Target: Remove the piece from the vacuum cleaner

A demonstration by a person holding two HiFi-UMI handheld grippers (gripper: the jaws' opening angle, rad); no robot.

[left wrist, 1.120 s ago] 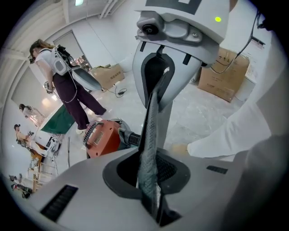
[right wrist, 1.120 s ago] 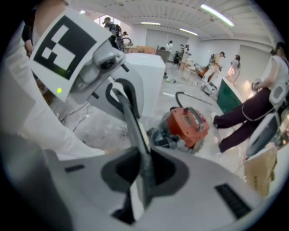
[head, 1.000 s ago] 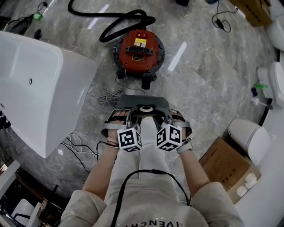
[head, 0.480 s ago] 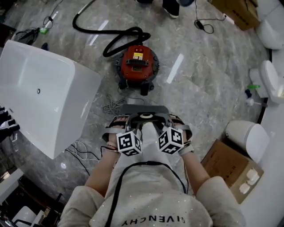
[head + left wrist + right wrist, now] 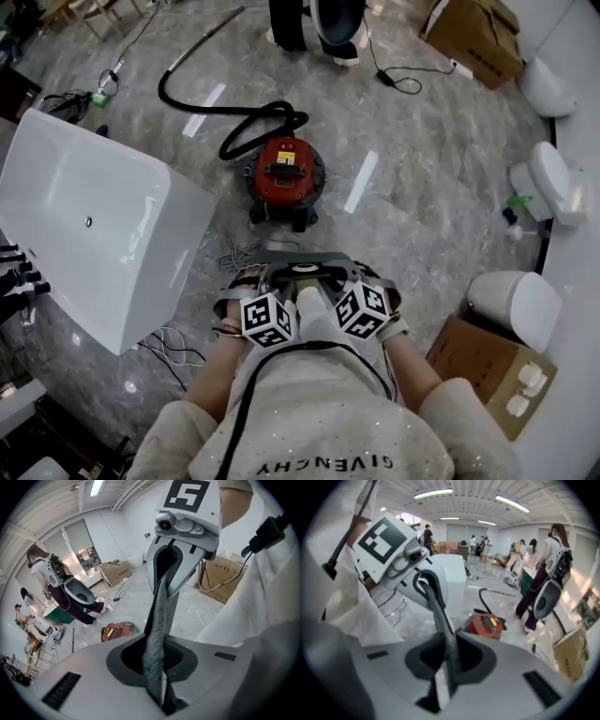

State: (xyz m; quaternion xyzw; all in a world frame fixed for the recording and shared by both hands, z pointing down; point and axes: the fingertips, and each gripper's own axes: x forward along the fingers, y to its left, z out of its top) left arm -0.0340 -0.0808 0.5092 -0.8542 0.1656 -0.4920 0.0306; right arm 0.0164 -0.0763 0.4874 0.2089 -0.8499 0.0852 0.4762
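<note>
The red round vacuum cleaner (image 5: 286,178) stands on the marble floor ahead of me, its black hose (image 5: 234,112) looping off to the back left. It shows small in the left gripper view (image 5: 115,631) and in the right gripper view (image 5: 486,624). I hold both grippers close to my chest, well short of the vacuum. My left gripper (image 5: 279,281) and right gripper (image 5: 335,279) point at each other, nearly touching. Each has its jaws together with nothing between them. Which piece of the vacuum comes off I cannot make out from here.
A white bathtub (image 5: 84,225) lies tipped at the left, with loose cables (image 5: 178,342) beside it. Toilets (image 5: 516,300) and a cardboard box (image 5: 483,361) line the right side. Another box (image 5: 473,37) and a standing person (image 5: 314,23) are at the back.
The head view has pulled back: the vacuum now sits farther off and smaller, with more floor in sight. Both grippers stay together at my chest, jaws unchanged.
</note>
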